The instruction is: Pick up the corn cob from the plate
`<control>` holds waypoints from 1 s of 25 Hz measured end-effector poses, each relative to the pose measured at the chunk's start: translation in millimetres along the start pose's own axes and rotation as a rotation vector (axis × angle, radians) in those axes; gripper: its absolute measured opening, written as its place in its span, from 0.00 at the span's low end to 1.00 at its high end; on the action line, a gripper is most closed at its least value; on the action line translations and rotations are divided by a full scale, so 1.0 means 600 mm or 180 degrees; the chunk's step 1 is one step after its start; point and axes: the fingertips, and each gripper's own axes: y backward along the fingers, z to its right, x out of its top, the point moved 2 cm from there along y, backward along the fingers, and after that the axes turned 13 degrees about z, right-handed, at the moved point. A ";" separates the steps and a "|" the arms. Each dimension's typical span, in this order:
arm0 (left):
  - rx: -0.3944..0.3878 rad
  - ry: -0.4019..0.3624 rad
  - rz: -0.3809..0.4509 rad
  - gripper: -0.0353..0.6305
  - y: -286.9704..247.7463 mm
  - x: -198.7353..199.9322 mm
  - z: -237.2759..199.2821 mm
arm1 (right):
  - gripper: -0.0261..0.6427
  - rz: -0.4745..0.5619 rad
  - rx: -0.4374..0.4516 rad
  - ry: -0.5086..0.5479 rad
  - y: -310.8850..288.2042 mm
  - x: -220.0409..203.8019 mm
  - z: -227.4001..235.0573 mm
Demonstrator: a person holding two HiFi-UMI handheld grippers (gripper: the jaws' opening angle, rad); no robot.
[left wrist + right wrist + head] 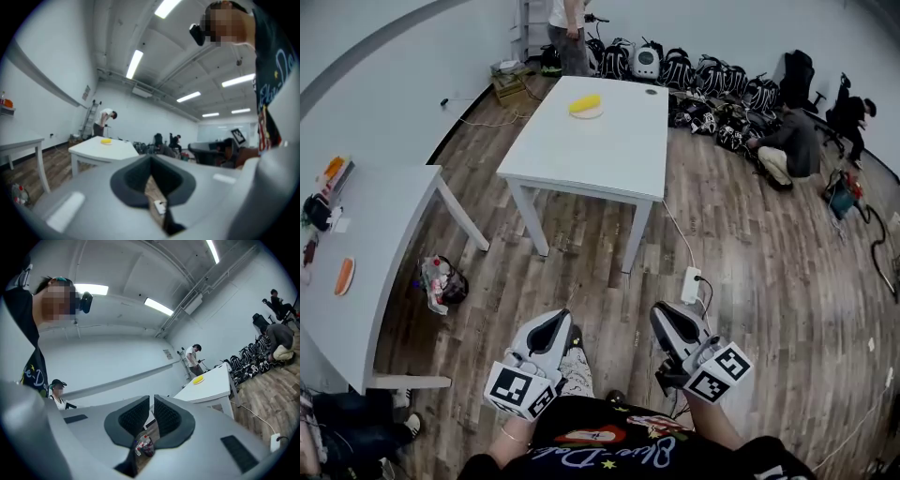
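Observation:
A yellow corn cob [584, 102] lies on a small white plate [589, 113] near the far end of a white table [609, 155]. Both grippers are held low, close to the person's body and far short of that table. The left gripper [554, 326] and the right gripper [667, 317] point level toward it, both shut and empty. In the left gripper view the corn cob [107, 140] is a small yellow spot on the distant table [101, 152], beyond the left gripper [151, 172]. The right gripper view shows the corn cob [198, 379] beyond the right gripper [152, 414].
A second white table [375, 234] with small items stands at the left, with a bag of bottles [442, 281] on the floor beside it. A power strip [691, 284] and cable lie on the wood floor. Backpacks [703, 75], a crouching person [792, 145] and a standing person [569, 33] are beyond.

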 end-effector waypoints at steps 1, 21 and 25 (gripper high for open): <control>0.0003 -0.0006 0.0012 0.04 -0.024 -0.005 -0.026 | 0.06 0.0029 0.0000 -0.0023 -0.027 -0.002 0.021; -0.0603 0.0142 0.0119 0.04 -0.503 0.025 -0.523 | 0.06 0.0240 -0.0484 0.0086 -0.597 -0.003 0.321; -0.0579 0.0179 0.0059 0.04 -0.579 0.008 -0.580 | 0.06 0.0238 -0.0538 -0.0027 -0.672 -0.006 0.407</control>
